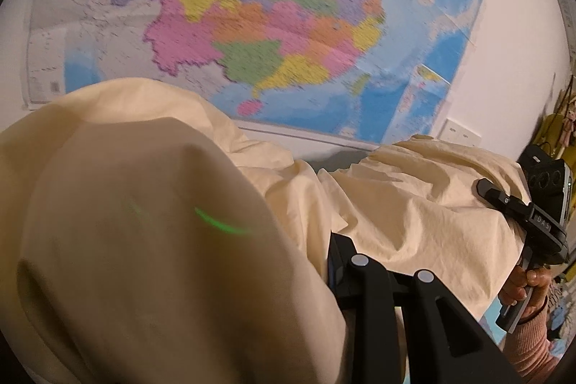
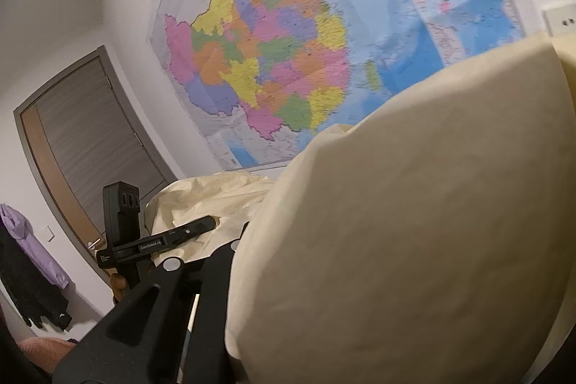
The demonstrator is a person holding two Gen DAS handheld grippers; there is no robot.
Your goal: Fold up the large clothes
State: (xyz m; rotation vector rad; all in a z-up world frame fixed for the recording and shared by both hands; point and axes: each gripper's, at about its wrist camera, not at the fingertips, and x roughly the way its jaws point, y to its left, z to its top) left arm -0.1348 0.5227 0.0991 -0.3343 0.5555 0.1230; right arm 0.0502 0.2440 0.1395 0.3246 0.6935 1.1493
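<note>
A large cream garment [image 1: 414, 204] hangs stretched in the air between my two grippers, in front of a wall. In the left wrist view a fold of it [image 1: 144, 240] drapes over my left gripper [image 1: 334, 261] and hides its fingertips; the jaws look closed on the cloth. My right gripper [image 1: 493, 193] shows at the right, shut on the garment's far edge. In the right wrist view the cream garment [image 2: 396, 222] covers my right gripper [image 2: 237, 240], and my left gripper [image 2: 205, 225] shows at lower left, shut on the cloth.
A big coloured map [image 1: 270, 24] hangs on the white wall behind the garment. A grey door [image 2: 90, 139] stands at the left, with purple and black clothes [image 2: 32, 269] hanging beside it. A wall socket [image 1: 460, 132] sits below the map.
</note>
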